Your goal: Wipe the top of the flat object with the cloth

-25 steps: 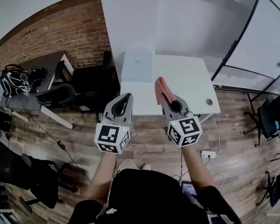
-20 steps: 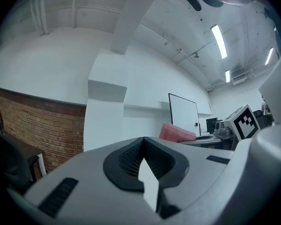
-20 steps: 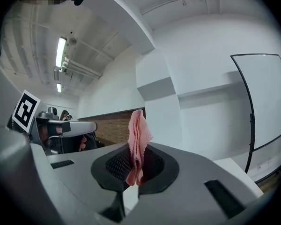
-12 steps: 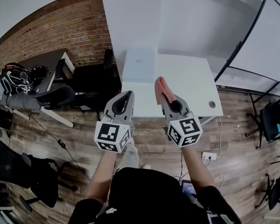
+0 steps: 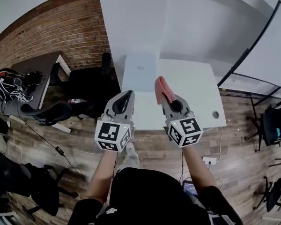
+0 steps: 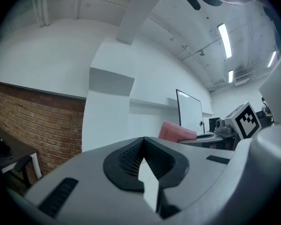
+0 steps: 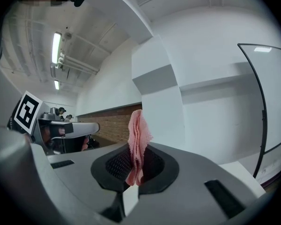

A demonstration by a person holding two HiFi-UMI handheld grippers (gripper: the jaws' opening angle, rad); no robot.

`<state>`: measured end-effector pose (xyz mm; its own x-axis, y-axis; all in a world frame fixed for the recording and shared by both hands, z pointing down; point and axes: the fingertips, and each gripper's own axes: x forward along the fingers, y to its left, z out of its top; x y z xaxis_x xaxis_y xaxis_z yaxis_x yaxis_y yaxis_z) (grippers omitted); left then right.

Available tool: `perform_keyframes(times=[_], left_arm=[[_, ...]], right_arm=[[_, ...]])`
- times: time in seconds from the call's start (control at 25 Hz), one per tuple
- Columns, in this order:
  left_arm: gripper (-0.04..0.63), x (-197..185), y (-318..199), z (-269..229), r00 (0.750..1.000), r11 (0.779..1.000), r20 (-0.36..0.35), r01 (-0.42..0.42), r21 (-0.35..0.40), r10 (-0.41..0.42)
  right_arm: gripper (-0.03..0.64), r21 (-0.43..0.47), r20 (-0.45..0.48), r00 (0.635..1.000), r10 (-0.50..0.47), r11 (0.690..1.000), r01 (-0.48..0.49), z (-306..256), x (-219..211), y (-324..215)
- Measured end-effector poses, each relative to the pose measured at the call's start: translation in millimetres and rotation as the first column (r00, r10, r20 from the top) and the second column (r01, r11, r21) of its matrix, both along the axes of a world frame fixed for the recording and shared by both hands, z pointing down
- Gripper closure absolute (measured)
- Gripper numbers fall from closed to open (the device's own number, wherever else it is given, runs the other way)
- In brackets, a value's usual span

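Cloth [image 5: 162, 88] was clamped in the right gripper [image 5: 165, 99], jaws shut on its lower end, the rest sticking up past the tips as a folded pink strip. Left gripper [image 5: 126, 97] had its jaws fully together with nothing between them. Flat object [image 5: 139, 66] lay on the far left part of the white table [image 5: 192, 86], back against the wall. It was apart from both grippers, which were held up over the table's near edge.

Step in hand looked like the approach, wiping not yet begun. To do it well, I'd say:
- tip the right gripper down so the cloth's free end meets the top first, not the jaw tips
- lay the fold flat for more contact
- stroke from far edge to near edge in overlapping passes
- keep pressure light so the slab doesn't slide; the left gripper could pin a corner if it did

Materials: cloth looked soft and terry-like, with ribbed folds, limp enough to flop. Flat object was a thin pale rectangle with a smooth matte top and a small mark near the middle, too small to read. Table top was smooth, likely slippery. Gripper pads [image 7: 117, 165] were dark with a fine mesh texture, shells grey plastic
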<state>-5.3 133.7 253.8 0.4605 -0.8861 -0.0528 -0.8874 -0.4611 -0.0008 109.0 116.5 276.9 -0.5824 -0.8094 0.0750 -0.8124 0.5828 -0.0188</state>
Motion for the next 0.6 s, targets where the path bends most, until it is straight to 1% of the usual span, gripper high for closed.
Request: perform_keyframes(times=[0.36, 0.6], left_arm=[[0.586, -45, -101, -3, 0.999, 0.999, -0.006, -0.033, -0.02, 0.033], [0.586, -77, -159, -3, 0.998, 0.998, -0.025, -0.061, -0.025, 0.06]], right_arm=[[0.574, -0.015, -0.014, 1.0, 0.026, 1.0, -0.026, -6, -45, -97], [0.574, -0.025, -0.039, 0.998, 0.051, 0.998, -0.052, -7, -75, -153]])
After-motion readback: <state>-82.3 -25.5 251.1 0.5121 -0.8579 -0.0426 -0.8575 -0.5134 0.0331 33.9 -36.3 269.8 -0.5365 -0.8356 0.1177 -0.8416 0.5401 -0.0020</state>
